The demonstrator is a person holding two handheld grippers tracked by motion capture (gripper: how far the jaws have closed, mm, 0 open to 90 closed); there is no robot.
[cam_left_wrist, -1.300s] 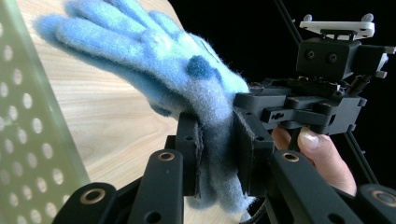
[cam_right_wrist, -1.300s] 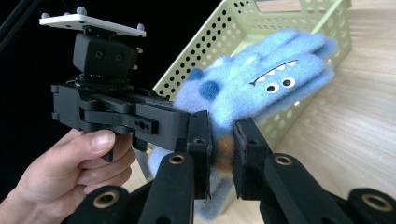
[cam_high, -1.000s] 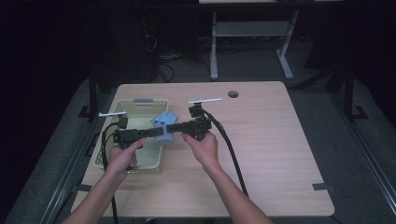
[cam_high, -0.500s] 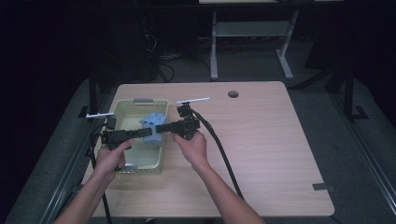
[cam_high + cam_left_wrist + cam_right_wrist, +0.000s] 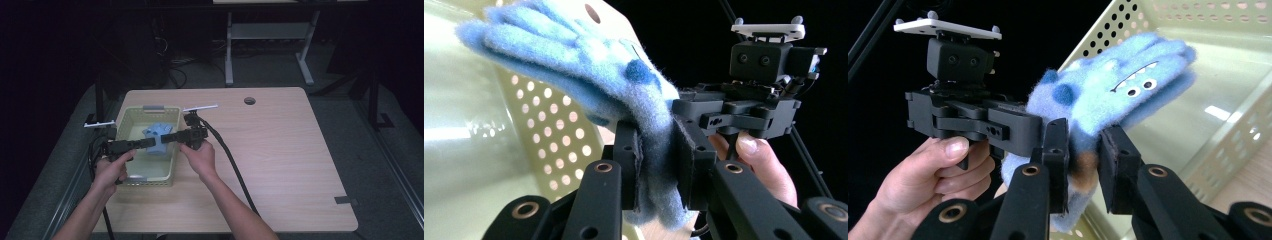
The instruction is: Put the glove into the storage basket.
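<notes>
Over the pale green perforated basket at the left of the table, a fuzzy blue monster glove hangs between both tools. The left tongs are clamped on its cuff end. The right tongs have just been easing apart, yet their pads look to be on the fabric beside the left pair. To do this well, I would keep one firm pinch while the other resets. The glove's long axis runs away from the person, fingers pointing toward the basket's far wall.
</notes>
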